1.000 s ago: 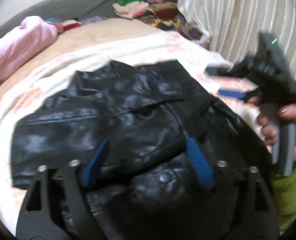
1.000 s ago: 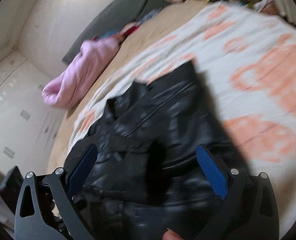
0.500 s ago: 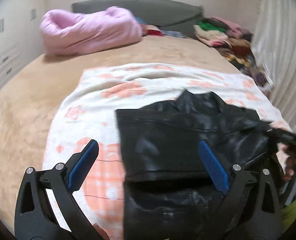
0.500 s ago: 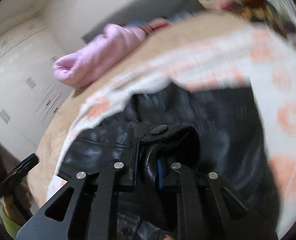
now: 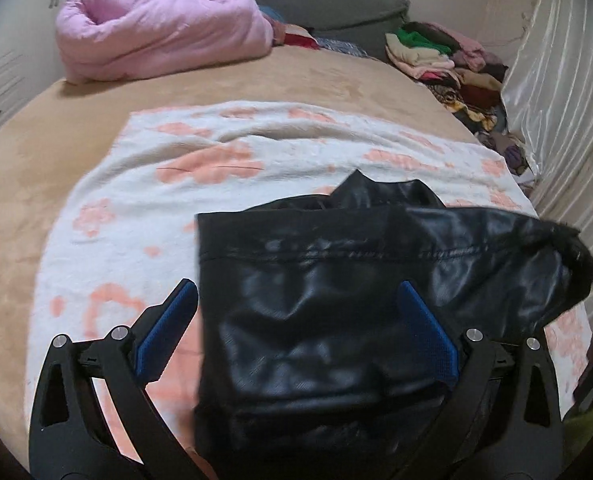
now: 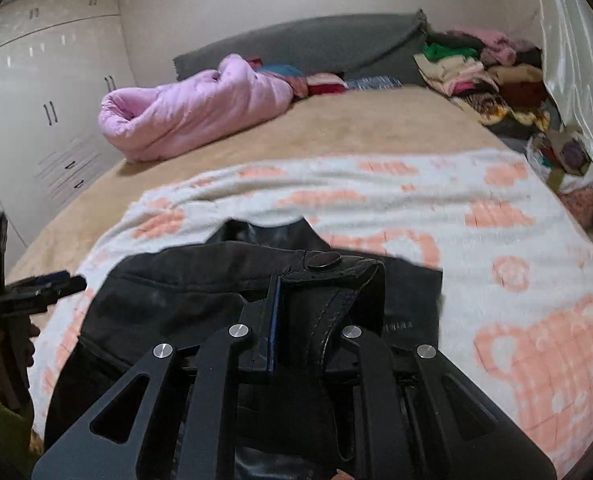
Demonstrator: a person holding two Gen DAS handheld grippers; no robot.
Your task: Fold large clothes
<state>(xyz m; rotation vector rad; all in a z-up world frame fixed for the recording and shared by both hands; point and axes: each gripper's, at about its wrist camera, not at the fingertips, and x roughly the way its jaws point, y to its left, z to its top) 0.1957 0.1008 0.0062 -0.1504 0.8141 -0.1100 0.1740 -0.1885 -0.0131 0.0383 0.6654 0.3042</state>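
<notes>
One gripper, the right gripper [image 6: 292, 312], had just clenched on the edge of the black jacket [image 5: 336, 300] and lifted it. The left gripper [image 5: 296, 328] hung released above the jacket's left side, so a fold could begin.

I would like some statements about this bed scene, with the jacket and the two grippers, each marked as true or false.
1. The right gripper is shut on a strap of the black leather jacket. True.
2. The left gripper pinches the jacket. False: its jaws stand wide open, and the pads press on nothing.
3. The jacket lies on a white blanket with orange pattern. True.
4. The pink quilt covers the jacket. False: it lies rolled up at the far end of the bed, apart from the jacket.
5. A pile of clothes sits at the far right of the bed, near the curtain. True.
</notes>
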